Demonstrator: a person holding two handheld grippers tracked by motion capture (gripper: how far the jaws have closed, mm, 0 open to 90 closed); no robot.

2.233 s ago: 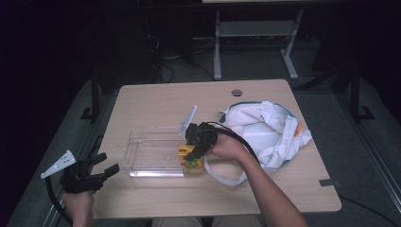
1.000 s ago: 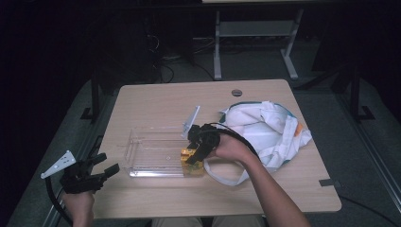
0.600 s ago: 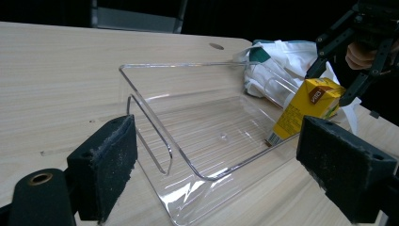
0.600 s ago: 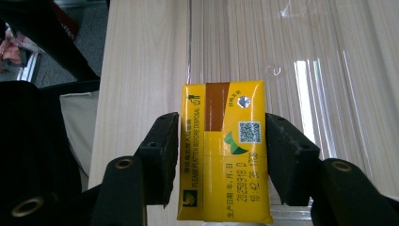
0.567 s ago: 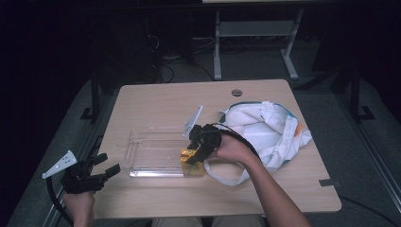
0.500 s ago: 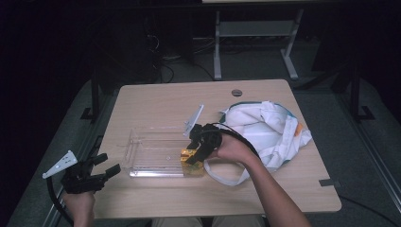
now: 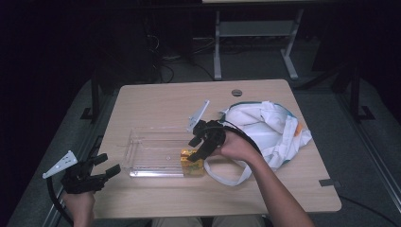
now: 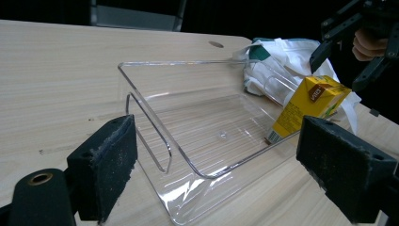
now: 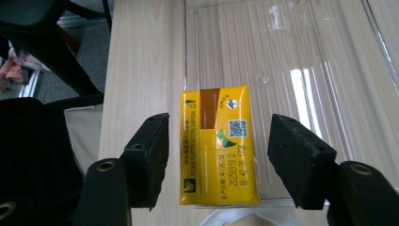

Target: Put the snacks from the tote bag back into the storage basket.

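Note:
A yellow drink carton [image 9: 219, 150] stands upright in the near right corner of a clear plastic tray [image 7: 151, 151]. My right gripper [image 9: 219, 127] hangs over the carton [image 7: 191, 161], and its jaws have just been opening. A gap shows on each side, so the pads no longer press on it. In the high view this right gripper [image 7: 195, 151] points down at the tray's right end. My left gripper [image 7: 108, 164] waits wide open and empty off the table's front left corner, aimed at the tray [image 8: 197, 141] and the carton [image 8: 310, 106].
A crumpled white cloth bag [image 7: 267, 127] with long handles lies right of the tray, under the right forearm. A small round hole [image 7: 236, 92] marks the table's far edge. Bare tabletop [image 7: 156, 104] lies behind and left of the tray.
The right gripper's jaws have spread apart and let go of the carton, which now stands by itself in the tray. The left gripper has stayed put.

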